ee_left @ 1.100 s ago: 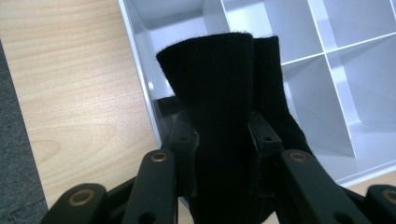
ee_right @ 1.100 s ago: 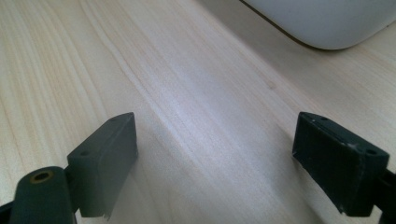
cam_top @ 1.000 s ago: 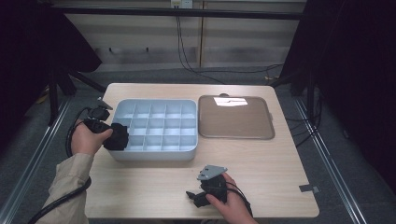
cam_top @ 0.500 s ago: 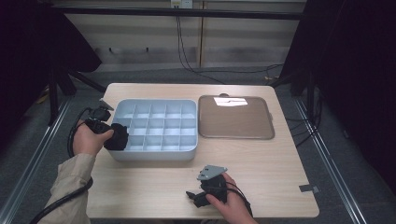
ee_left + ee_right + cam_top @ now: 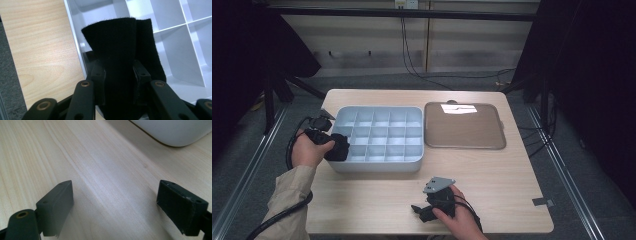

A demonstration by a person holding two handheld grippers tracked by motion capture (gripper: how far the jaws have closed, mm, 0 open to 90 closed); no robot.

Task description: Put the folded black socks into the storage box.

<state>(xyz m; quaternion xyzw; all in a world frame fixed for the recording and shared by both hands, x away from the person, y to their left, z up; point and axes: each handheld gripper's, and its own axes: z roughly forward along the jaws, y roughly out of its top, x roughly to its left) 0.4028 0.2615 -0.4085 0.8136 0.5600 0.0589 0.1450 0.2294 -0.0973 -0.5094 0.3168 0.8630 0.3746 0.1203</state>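
In the left gripper view the jaws are pressed in on both sides of a folded black fabric piece (image 5: 122, 57), fuzzy like felt or hook-and-loop strap, though the exact kind is hard to tell. The fabric stands up out of the jaws and hangs over the left edge of the pale blue divided tray (image 5: 175, 47), above its outer compartments; the tray's rim runs just beside the jaws, with bare tabletop (image 5: 42, 47) on the other side of it.

From the high view, the left gripper (image 5: 337, 148) sits at the tray's (image 5: 377, 165) near left corner, the dark fabric (image 5: 339, 148) at the rim. The tray's grid of small compartments looks bare. Just to its right, close but apart, lies a flat brown lid-like tray (image 5: 464, 127) with rounded corners and a bright glare patch.

The right gripper (image 5: 418, 210) rests low on the tabletop (image 5: 512, 190) near the front edge, well apart from both trays. In the right gripper view its jaws stand wide apart with nothing between them, only wood grain, and the rounded corner of the divided tray (image 5: 175, 132) farther off.
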